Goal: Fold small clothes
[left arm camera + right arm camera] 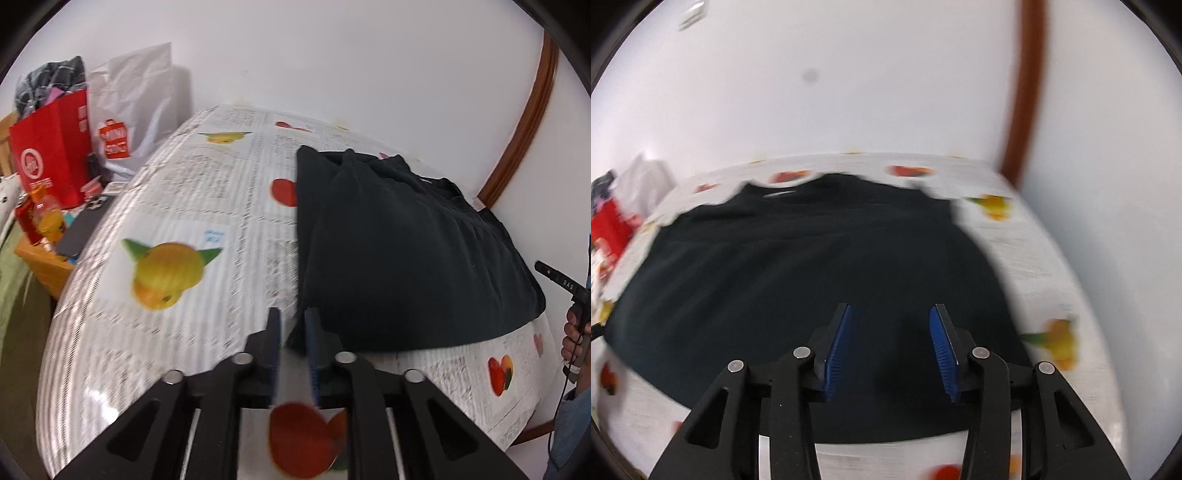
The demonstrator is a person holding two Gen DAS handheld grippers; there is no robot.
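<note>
1. Two tongs show, one per view. The left tongs (292,325) have their jaws a narrow gap apart, nothing between them, the tips just beside the near left corner of the shirt (402,251).
2. The right tongs (891,321) stand wide apart above the near part of the shirt (812,273), gripping nothing; whether the tips touch the cloth cannot be told.
3. The dark shirt lies on the bench (177,206), toward its right side in the left view, part folded, with a raised fold near its far edge.
4. The bench cover is printed with text, fruit and hearts.
5. At the right edge of the left view a hand (571,338) holds a black handle.
6. Left of the bench sit a red bag (51,147), a white bag (136,103) and a phone (83,230).
7. A white wall (332,62) with brown trim (524,125) stands behind.
</note>
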